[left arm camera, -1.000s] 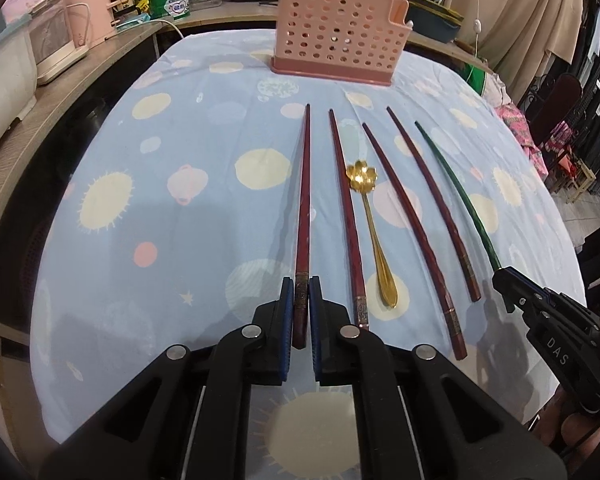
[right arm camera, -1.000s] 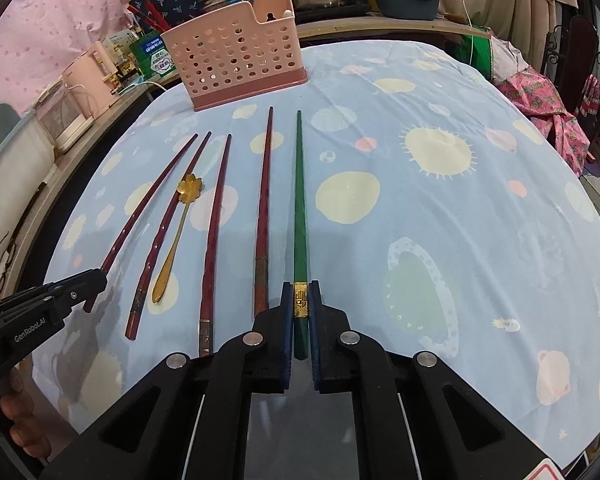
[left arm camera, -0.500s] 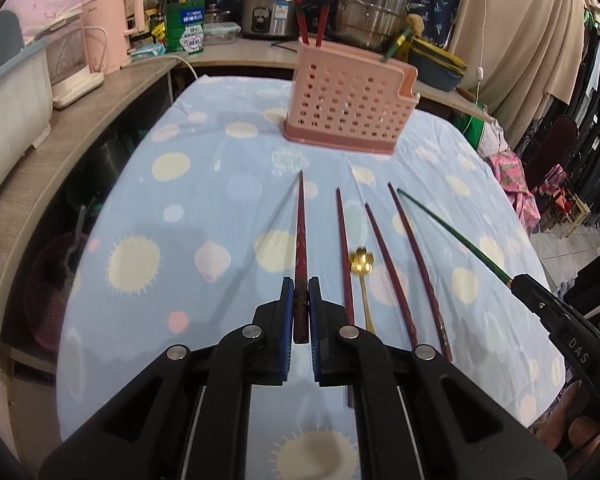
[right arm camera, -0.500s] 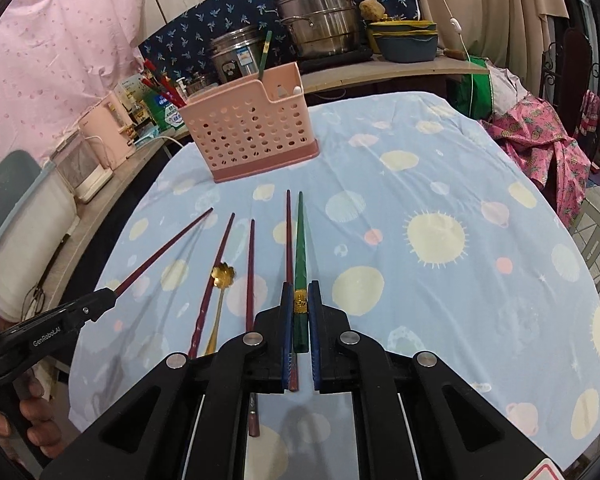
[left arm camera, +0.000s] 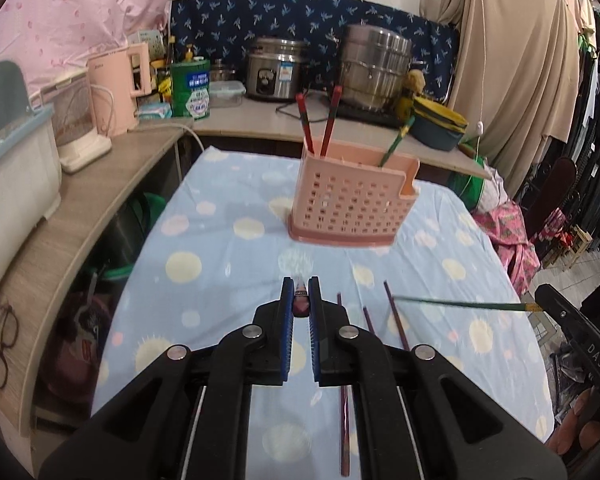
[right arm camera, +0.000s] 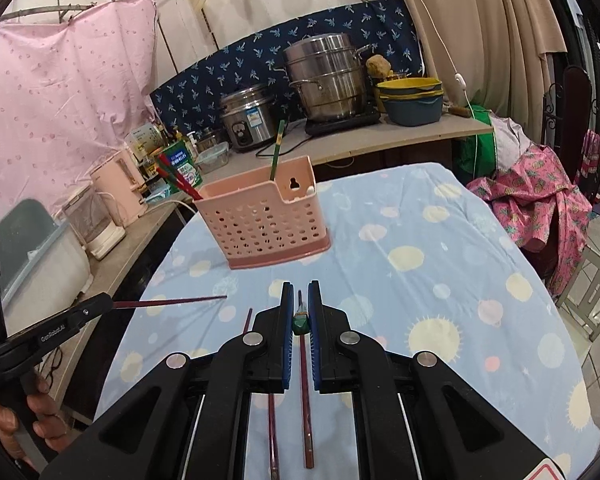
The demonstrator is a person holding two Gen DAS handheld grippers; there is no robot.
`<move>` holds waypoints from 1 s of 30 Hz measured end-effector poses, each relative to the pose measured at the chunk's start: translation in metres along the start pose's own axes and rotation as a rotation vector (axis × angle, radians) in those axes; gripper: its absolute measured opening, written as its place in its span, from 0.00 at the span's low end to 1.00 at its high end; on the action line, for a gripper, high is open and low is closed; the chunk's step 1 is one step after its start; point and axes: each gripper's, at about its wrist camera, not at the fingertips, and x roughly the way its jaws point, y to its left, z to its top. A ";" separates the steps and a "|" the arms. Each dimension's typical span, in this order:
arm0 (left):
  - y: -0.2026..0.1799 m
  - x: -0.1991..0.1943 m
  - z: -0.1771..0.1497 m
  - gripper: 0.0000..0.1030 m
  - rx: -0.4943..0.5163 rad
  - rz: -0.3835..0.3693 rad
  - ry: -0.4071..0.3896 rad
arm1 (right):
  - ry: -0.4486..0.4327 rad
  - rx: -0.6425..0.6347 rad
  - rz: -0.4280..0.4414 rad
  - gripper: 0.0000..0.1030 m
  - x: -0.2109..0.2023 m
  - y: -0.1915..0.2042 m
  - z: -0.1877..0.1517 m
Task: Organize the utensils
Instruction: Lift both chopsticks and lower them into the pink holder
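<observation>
My left gripper (left arm camera: 301,292) is shut on a dark red chopstick (left arm camera: 301,307), held above the table and seen end-on. The right gripper (right arm camera: 300,292) is shut on a green chopstick (right arm camera: 300,323), also off the table. Each gripper shows in the other's view: the right gripper (left arm camera: 572,332) with its green chopstick (left arm camera: 460,303), and the left gripper (right arm camera: 60,326) with its red chopstick (right arm camera: 168,302). The pink perforated basket (left arm camera: 352,204) (right arm camera: 264,228) stands ahead, holding two red chopsticks and a green one. Three dark red chopsticks (left arm camera: 396,320) (right arm camera: 306,400) still lie on the cloth.
The table wears a light blue cloth with sun spots (right arm camera: 432,280). A counter behind and to the left carries a rice cooker (left arm camera: 276,70), a steel pot (left arm camera: 374,64), a pink kettle (left arm camera: 118,88) and glasses (left arm camera: 0,344). Clothes hang at the right.
Both grippers have risen from the table, each lifting its chopstick off the cloth. Both views now look up toward the basket and the counter.
</observation>
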 end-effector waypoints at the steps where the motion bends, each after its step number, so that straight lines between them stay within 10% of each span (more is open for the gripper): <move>1: -0.002 -0.001 0.007 0.07 0.002 -0.002 -0.014 | -0.013 0.000 0.000 0.07 -0.001 0.000 0.005; 30: -0.053 -0.035 0.165 0.07 0.032 -0.073 -0.358 | -0.319 0.065 0.094 0.07 0.002 0.017 0.142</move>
